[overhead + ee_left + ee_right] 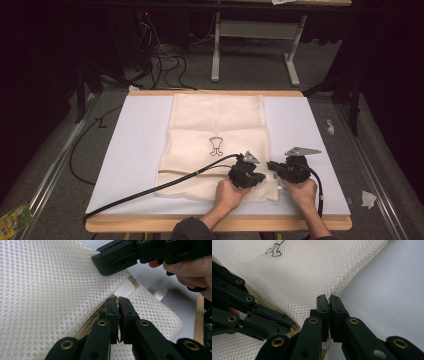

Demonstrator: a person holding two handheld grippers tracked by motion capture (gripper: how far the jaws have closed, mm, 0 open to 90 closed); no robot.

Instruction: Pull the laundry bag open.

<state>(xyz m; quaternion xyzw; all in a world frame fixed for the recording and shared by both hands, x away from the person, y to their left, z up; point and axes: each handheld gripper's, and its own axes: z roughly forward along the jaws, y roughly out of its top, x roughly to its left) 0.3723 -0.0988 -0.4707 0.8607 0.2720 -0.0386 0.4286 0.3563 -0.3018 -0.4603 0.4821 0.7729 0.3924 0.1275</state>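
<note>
Both jaws pinch mesh bag (216, 145) near edge.
Your left gripper (248, 175) and right gripper (276, 168) crowd 5 o'clock corner; counter (135, 145) open toward 9.

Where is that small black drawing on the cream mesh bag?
In the high view, the small black drawing sits mid-bag on the cream mesh bag, just beyond the left gripper, on the white table mat.

Three cameras, one table

The high view looks forward and down over the whole table (320, 150); each gripper view rides low, close along its own jaws. All three share the mesh bag (200, 125) (50, 290) (312, 272) near its front right corner.
</note>
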